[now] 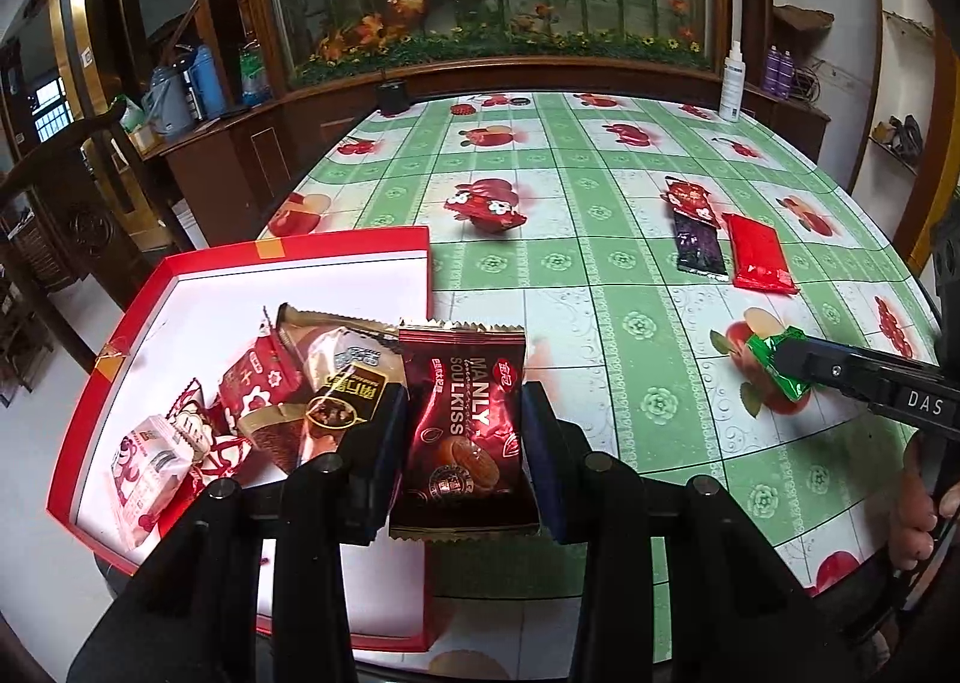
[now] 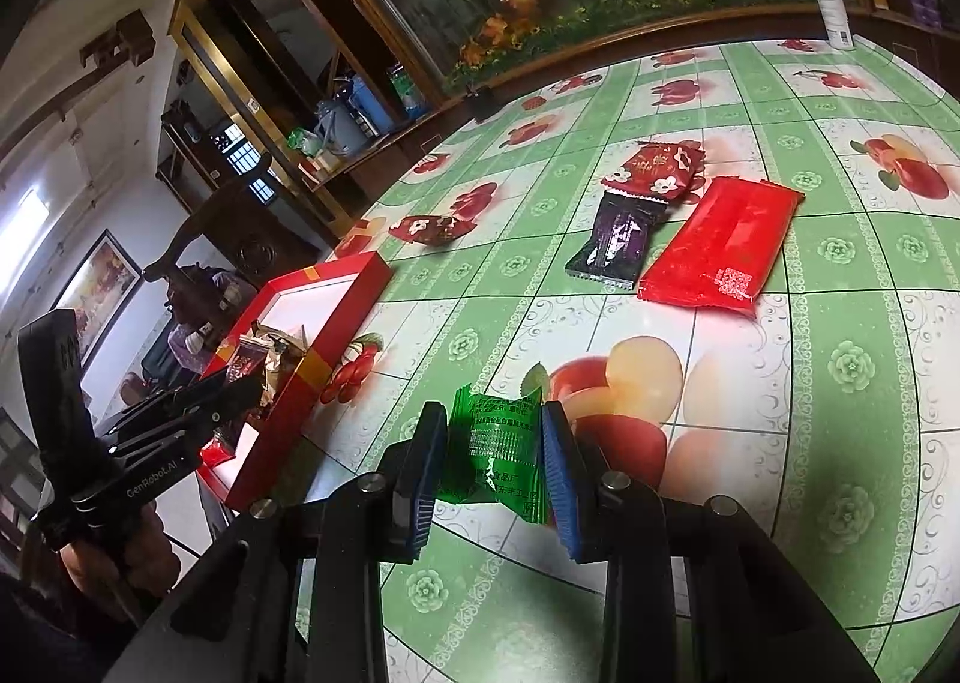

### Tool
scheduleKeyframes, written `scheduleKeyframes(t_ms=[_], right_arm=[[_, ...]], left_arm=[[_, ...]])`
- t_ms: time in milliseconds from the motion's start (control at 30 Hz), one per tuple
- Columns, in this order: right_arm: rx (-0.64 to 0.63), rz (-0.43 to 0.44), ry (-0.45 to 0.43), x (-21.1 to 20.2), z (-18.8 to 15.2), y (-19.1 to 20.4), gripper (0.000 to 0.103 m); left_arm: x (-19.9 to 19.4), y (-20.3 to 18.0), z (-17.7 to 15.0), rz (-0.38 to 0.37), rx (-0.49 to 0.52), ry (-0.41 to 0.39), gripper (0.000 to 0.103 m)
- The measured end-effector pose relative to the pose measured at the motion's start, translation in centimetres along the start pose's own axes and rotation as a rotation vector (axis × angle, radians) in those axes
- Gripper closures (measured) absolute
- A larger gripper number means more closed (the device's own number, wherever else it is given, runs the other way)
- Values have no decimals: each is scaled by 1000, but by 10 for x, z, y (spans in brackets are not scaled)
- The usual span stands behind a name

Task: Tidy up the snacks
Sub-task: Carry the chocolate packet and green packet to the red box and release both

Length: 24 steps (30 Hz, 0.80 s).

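Both tools loaded: left tool clamped on dark red snack packet at red box edge; right tool clamped on green packet, well right of box. Risk: slick wrappers slipping free, missing box.

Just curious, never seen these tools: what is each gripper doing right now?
Left gripper: closed on the dark red snack packet.
Right gripper: closed on the green snack packet.
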State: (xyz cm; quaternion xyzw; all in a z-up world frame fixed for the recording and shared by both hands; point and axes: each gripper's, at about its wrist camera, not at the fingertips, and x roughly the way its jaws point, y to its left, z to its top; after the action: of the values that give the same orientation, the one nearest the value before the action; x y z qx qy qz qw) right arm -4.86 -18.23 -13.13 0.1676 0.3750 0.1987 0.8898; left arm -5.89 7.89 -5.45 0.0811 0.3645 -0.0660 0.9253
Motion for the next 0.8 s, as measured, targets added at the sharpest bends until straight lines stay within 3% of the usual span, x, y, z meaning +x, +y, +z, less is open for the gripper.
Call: scheduleKeyframes(t_ms=[467, 800], right_arm=[[17, -21, 15, 8, 2, 2, 70], [-46, 81, 70, 61, 21, 66, 70]], left_arm=[[-8, 40, -2, -2, -82, -27, 67], [-16, 133, -23, 178, -238, -24, 67]])
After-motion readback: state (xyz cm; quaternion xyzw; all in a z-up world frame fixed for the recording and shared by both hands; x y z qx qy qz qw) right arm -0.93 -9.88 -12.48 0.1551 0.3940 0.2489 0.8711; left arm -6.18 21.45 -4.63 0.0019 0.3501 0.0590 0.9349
